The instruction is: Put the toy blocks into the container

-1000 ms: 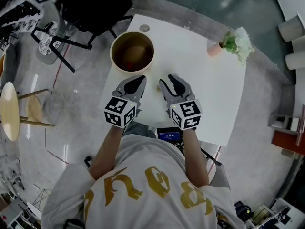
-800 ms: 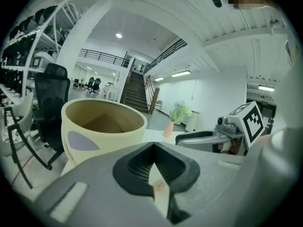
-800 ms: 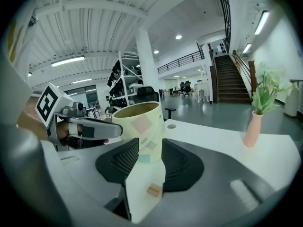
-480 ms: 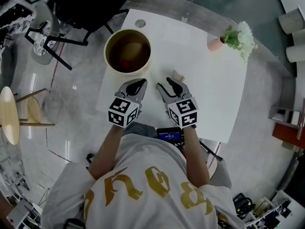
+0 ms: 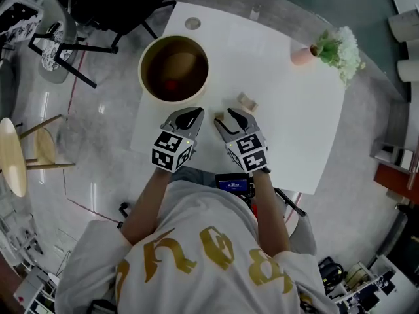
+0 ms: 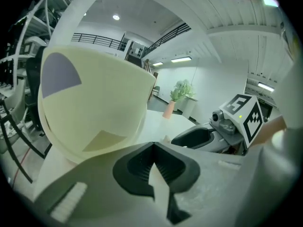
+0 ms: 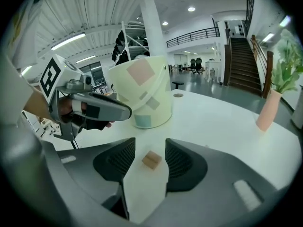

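A cream bucket (image 5: 141, 70) stands at the far left of the white table (image 5: 294, 129), with a red block (image 5: 171, 84) inside. A small wooden block (image 5: 211, 110) (image 7: 152, 160) lies on the table between the jaws of my right gripper (image 5: 224, 116) (image 7: 149, 145). Those jaws have just been opening and do not touch the block. A larger beige block (image 5: 247, 101) lies just right of that gripper. My left gripper (image 5: 190, 115) (image 6: 152, 148) is shut and empty, close in front of the bucket (image 6: 94, 108) (image 7: 144, 98).
A pink vase with a plant (image 5: 302, 55) (image 7: 269, 111) stands at the table's far right. A small round disc (image 5: 192, 23) lies behind the bucket. A black chair (image 5: 98, 5) and a wooden stool (image 5: 13, 156) stand left of the table. Both grippers hover at its near edge.
Both grippers have come down toward the table. The right gripper's jaws have spread wider, now with the small wooden block between them.
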Tool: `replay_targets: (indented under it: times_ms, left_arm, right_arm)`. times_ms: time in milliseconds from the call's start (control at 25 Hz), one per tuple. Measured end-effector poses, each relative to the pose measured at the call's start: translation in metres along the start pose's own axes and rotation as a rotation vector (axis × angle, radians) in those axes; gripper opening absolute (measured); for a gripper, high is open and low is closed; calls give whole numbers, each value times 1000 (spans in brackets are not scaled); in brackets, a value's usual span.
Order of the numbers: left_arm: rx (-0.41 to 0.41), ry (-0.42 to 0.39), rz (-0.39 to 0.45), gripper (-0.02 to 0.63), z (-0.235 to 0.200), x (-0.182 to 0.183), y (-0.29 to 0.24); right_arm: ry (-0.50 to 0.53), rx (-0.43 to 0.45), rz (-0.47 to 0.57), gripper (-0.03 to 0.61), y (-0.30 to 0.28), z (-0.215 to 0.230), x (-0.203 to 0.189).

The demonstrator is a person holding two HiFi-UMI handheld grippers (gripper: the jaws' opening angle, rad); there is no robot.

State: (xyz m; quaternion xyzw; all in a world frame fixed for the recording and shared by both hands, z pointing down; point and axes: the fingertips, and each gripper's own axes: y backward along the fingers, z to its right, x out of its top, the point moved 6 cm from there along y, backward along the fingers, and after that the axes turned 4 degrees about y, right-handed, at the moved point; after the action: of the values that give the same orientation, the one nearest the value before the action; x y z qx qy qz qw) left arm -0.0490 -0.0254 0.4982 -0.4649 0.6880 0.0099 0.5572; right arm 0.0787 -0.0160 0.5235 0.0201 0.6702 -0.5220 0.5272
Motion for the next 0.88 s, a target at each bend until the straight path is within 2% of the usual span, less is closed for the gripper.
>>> replay_targets:
  times_ms: [240, 880]
  left_arm:
    - [0, 4, -44, 2, -7, -10, -8]
    - [2, 27, -74, 2, -13, -19, -16]
  right_arm:
    - [23, 15, -57, 210, -14, 1, -9]
    - [103, 34, -164, 216, -35, -2, -26]
